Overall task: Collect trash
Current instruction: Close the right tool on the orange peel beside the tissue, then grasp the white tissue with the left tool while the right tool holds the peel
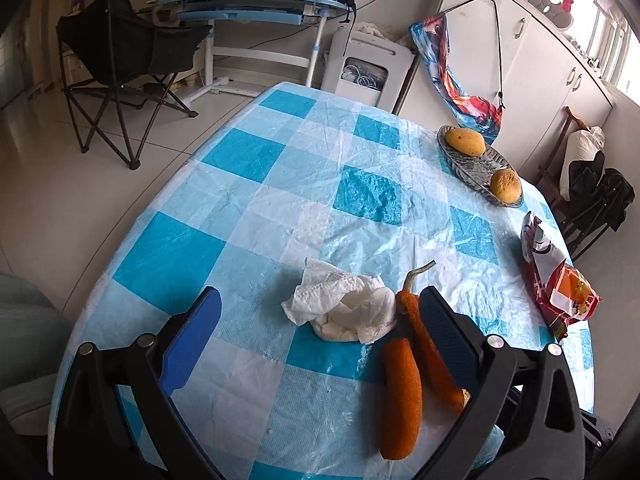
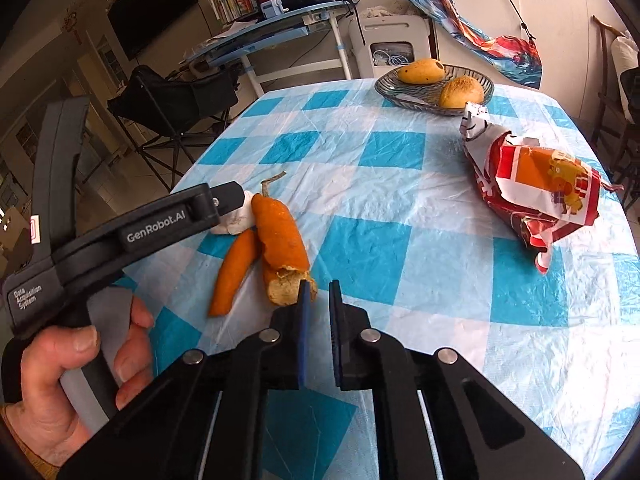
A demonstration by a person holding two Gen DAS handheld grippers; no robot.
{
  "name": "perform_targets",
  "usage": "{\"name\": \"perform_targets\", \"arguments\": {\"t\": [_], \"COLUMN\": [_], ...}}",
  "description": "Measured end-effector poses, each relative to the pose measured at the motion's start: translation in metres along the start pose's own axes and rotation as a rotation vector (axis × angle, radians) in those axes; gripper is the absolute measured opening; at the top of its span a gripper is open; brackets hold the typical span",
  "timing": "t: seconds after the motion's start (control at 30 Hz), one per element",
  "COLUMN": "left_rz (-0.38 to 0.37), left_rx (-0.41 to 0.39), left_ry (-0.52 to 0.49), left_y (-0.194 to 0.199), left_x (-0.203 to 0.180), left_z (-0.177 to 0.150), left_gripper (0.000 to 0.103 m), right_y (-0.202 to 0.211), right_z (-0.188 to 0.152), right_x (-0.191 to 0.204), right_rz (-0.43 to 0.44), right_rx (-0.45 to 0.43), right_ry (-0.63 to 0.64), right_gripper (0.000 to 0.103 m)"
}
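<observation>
Crinkled blue-and-white checked plastic sheeting point(image 1: 248, 208) covered the table, with a crumpled white tissue point(image 1: 344, 310) and rough orange peel strips point(image 1: 402, 392) lying near its front edge and a creased red snack bag point(image 2: 536, 192) further right. Left gripper point(image 1: 320, 344) was spread wide, empty, around tissue and peel; its right finger hid part of one strip. Right gripper point(image 2: 318, 292) was nearly closed, holding nothing, its tips just beside the peel's torn end.
</observation>
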State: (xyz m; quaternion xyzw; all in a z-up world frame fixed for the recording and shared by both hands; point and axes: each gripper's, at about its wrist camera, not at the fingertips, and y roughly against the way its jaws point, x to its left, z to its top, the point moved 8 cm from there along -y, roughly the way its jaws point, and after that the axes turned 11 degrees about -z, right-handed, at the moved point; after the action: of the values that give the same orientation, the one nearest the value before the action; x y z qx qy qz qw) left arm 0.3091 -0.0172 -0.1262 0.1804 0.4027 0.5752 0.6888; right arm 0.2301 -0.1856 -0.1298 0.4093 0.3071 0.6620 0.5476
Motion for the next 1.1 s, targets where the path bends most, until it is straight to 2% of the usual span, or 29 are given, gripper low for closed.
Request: {"name": "perform_targets", "arguments": {"t": [0.1,0.17,0.2,0.43,0.77,0.83,0.93,1.1], "left_rz": [0.005,0.006,0.006,0.0,0.005,0.009,0.023,0.045], "left_rx": [0.011,0.015,0.014,0.005,-0.021,-0.022,-0.019,-0.005], "left_ry": [-0.004,-0.009,-0.007,0.005,0.046,0.05,0.045,0.03], "left_y": [-0.007,-0.007,-0.007,-0.003,0.0,0.001,0.001,0.0], "left_x": [-0.002,-0.002,-0.002,0.003,0.009,0.01,0.01,0.011], "left_z": [0.002,0.003,0.002,0.001,0.002,0.002,0.001,0.001], "left_gripper": [0.095,0.095,0.095,0.095,0.095,0.095,0.095,0.094], "right_y": [-0.001,-0.002,-0.003,-0.021,-0.035,-0.035,-0.03,-0.015], "right_z": [0.005,0.009,0.01,0.019,0.03,0.028,0.026,0.02], "right_x": [0.0,0.002,0.005,0.029,0.038,0.041,0.038,0.011], "right_rz": [0.019,0.047,0.056,0.078,0.15,0.132,0.093,0.02], "right_rx": [-0.023,-0.031,-0.031,0.003,0.026,0.031,0.018,0.018], "right_ry": [-0.016,-0.036,-0.036,0.007,-0.03,-0.009,0.021,-0.002], "right_gripper": [0.013,0.026,0.035,0.037,0.037,0.021,0.014,0.011]}}
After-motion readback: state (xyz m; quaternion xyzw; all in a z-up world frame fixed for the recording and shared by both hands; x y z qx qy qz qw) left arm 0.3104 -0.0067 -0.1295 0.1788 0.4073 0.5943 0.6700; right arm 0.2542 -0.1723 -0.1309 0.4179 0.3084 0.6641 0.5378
